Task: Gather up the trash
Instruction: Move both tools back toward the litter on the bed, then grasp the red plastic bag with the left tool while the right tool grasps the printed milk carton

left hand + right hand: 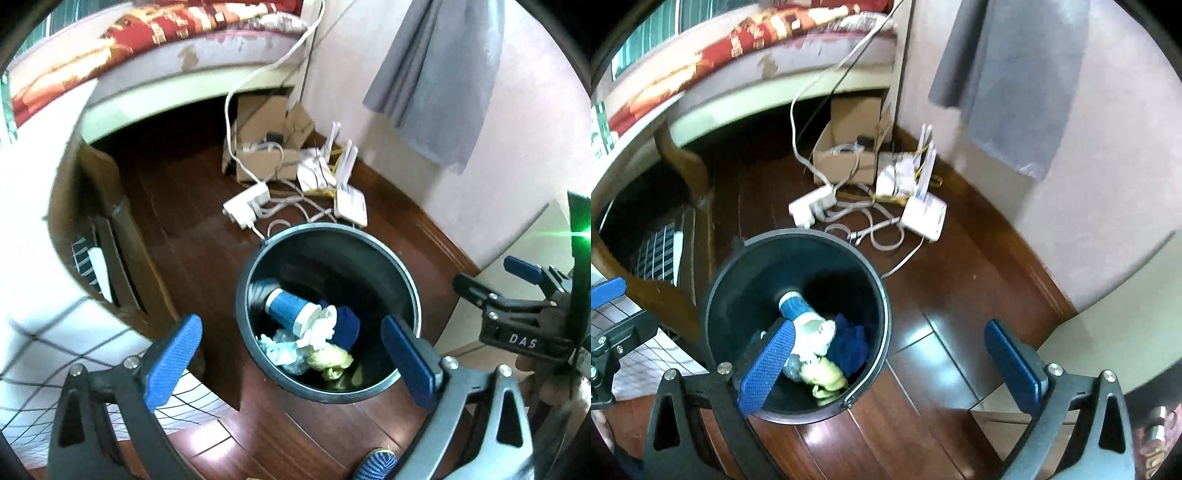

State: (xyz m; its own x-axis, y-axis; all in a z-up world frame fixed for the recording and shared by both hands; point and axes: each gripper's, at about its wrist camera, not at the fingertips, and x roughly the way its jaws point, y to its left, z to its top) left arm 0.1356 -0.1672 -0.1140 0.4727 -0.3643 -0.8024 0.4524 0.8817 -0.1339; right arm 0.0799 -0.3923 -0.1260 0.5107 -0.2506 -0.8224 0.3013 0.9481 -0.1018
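Both the left gripper (291,360) and right gripper (899,363) were wide and empty above the bin (413,291), so the trash (314,343) could lie inside.

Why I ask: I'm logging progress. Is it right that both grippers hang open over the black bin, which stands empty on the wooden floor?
Not quite: the black bin is not empty. The left wrist view shows a blue and white cup, blue cloth and crumpled wrappers inside. The rest holds.

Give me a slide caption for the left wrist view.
Open left hand-held gripper above a black trash bin holding a blue cup and crumpled trash.
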